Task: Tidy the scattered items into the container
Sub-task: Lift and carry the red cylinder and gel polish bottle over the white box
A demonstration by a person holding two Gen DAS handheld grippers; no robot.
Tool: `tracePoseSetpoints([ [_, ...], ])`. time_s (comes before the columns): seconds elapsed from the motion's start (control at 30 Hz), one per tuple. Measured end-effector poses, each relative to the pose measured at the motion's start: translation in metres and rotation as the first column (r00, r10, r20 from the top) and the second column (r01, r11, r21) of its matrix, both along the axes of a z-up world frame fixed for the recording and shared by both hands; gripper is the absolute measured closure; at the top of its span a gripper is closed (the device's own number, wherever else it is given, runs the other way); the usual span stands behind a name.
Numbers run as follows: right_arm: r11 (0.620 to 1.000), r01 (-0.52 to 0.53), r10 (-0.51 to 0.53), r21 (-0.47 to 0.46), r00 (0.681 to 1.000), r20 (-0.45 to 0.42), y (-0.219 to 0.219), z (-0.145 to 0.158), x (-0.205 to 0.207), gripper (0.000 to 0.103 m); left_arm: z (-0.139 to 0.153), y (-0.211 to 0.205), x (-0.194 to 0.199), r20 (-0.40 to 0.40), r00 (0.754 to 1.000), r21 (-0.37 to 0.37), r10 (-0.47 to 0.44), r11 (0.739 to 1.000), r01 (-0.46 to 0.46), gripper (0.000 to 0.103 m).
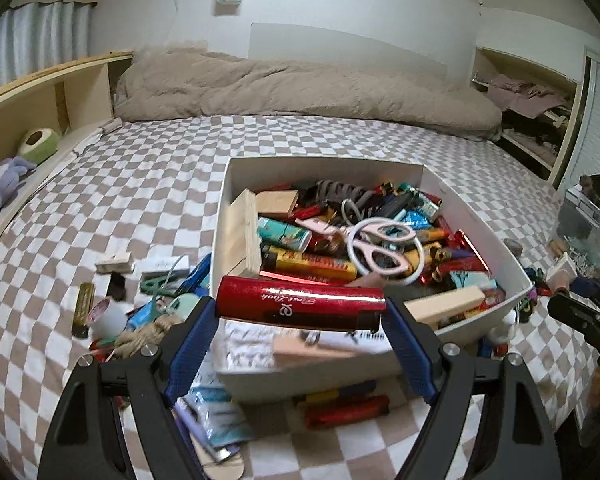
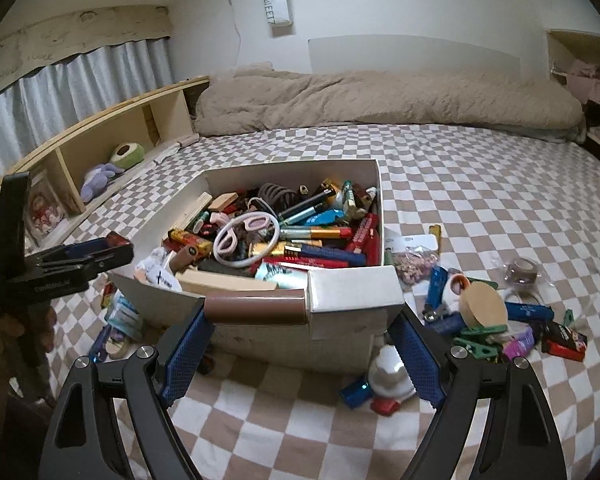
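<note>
Left gripper [image 1: 300, 334] jaws clamp a red lighter [image 1: 300, 302] crosswise, just short of the box [image 1: 224, 216]; right gripper [image 2: 300, 334] jaws grip a brown-and-silver object [image 2: 300, 300].

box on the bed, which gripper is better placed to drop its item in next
Left. The left gripper holds its red lighter over the white box's near rim. The right gripper, holding a brown-and-silver tube, looks lower, in front of the box's near wall.

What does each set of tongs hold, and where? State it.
Left tongs: red lighter, gripped end to end. Right tongs: brown and silver box, gripped by its two ends.
</note>
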State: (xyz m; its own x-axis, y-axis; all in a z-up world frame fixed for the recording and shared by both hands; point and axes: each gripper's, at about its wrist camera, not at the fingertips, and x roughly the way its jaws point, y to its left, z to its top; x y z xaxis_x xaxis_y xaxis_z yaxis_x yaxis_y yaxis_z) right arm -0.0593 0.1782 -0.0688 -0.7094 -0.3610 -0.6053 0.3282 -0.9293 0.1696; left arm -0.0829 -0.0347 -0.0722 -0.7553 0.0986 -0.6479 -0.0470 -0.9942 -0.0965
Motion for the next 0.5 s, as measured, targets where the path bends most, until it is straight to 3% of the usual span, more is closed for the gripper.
tracePoseSetpoints([
  [0.17,0.999,-0.015,0.017,-0.028,0.998,0.062,-0.007,0.003,-0.023,0.016,-0.007,-0.001,-0.013,0.000,1.000,-0.001,0.023,1.000,-0.023,0.020],
  [0.5,0.993,-0.102,0.098,0.057,0.993,0.065,-0.058,0.020,-0.074,0.016,-0.021,-0.002,-0.021,0.001,1.000,0.007,0.013,1.000,-0.013,0.020],
])
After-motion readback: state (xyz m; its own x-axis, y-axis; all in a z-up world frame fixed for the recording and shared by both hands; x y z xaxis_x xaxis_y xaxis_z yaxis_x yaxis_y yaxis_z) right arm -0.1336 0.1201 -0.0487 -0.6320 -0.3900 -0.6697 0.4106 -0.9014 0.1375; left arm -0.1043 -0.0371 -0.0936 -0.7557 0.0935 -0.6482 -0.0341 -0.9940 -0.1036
